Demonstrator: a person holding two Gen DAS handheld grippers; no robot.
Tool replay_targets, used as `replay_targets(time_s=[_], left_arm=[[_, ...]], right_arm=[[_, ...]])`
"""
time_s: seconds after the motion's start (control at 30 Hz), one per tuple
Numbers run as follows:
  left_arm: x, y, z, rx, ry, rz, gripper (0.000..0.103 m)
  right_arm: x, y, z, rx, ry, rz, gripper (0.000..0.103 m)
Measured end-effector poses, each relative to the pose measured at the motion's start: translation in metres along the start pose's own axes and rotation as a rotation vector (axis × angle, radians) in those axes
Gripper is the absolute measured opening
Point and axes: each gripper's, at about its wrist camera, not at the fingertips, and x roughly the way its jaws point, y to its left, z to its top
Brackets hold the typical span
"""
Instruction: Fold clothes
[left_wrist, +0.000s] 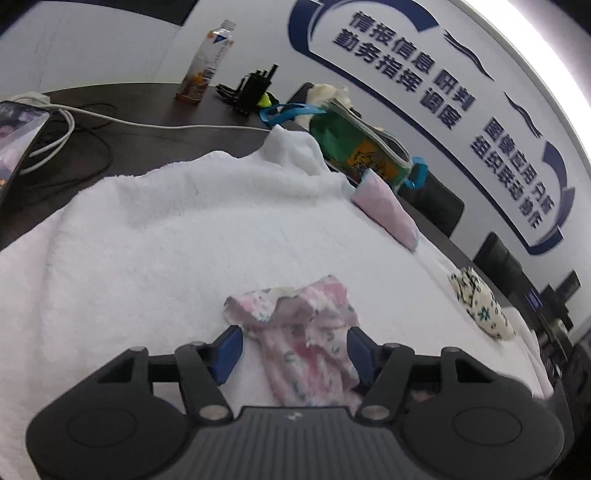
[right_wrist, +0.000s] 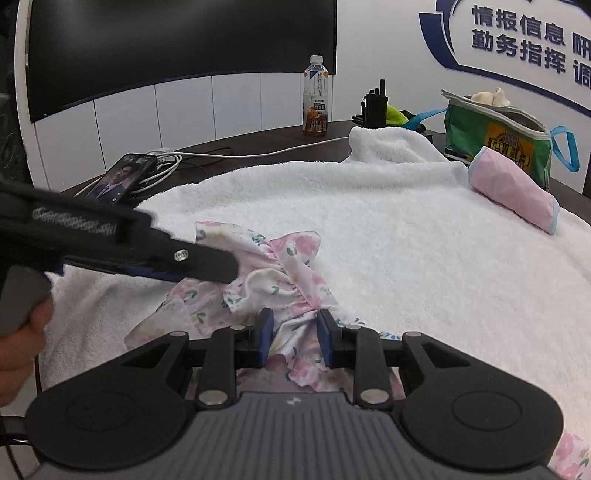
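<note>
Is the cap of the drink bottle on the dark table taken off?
No. In the right wrist view the drink bottle stands upright on the dark table with its white cap still on top.

Floral garment (right_wrist: 280, 266): thin printed cloth, gathered and crumpled, between the right gripper (right_wrist: 294, 338) pads. Towel (right_wrist: 388, 236) beneath: white terry, rough pile. Gripper bodies: matt black plastic; pads blue. Bottle (right_wrist: 316, 98) far ahead: clear glossy plastic. Table (right_wrist: 258, 142): dark, smooth.

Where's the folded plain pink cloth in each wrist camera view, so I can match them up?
Left wrist: folded pink cloth right of centre, on the white towel.
Right wrist: folded pink cloth at far right.
Shared landmark: green bag directly behind it.
</note>
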Motion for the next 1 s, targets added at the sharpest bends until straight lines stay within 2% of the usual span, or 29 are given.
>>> replay_targets(time_s=[0.03,0.07,0.1,0.23,0.33,0.43,0.53,0.63,0.77,0.87,0.93,1.0], left_arm=[[0.003,-0.002,0.0,0.0,-0.003,0.003,0.056],[0.006,-0.003,-0.001,0.012,-0.002,0.009,0.036],[0.009,-0.005,-0.002,0.022,0.008,0.018,0.002],[0.012,-0.002,-0.01,0.001,0.0,0.005,0.003],[0.004,-0.005,-0.012,-0.001,-0.026,0.001,0.002],[-0.01,-0.019,-0.011,0.032,-0.081,-0.006,0.001],[-0.025,-0.05,-0.011,0.079,-0.183,-0.027,0.001],[-0.029,-0.096,-0.02,0.153,-0.226,-0.105,0.001],[-0.007,-0.172,-0.052,0.277,-0.183,-0.228,0.001],[0.02,-0.212,-0.083,0.304,-0.109,-0.28,0.002],[0.034,-0.228,-0.103,0.347,-0.025,-0.294,0.011],[0.039,-0.235,-0.119,0.374,0.038,-0.329,0.036]], right_arm=[[0.0,-0.001,0.0,0.001,-0.001,0.002,0.027],[0.0,-0.001,-0.001,0.003,-0.003,0.003,0.027],[-0.001,-0.002,-0.001,0.005,-0.003,0.005,0.027],[-0.01,-0.002,-0.002,-0.016,-0.021,-0.004,0.027],[-0.047,-0.01,-0.004,0.003,-0.115,-0.078,0.034],[-0.09,-0.036,-0.012,0.112,-0.185,-0.145,0.035],[-0.126,-0.056,-0.027,0.197,-0.227,-0.215,0.035],[-0.158,-0.071,-0.043,0.25,-0.267,-0.318,0.035],[-0.204,-0.092,-0.062,0.344,-0.327,-0.425,0.035],[-0.229,-0.103,-0.073,0.375,-0.346,-0.498,0.035],[-0.242,-0.109,-0.082,0.393,-0.341,-0.547,0.035],[-0.252,-0.115,-0.093,0.418,-0.328,-0.573,0.039]])
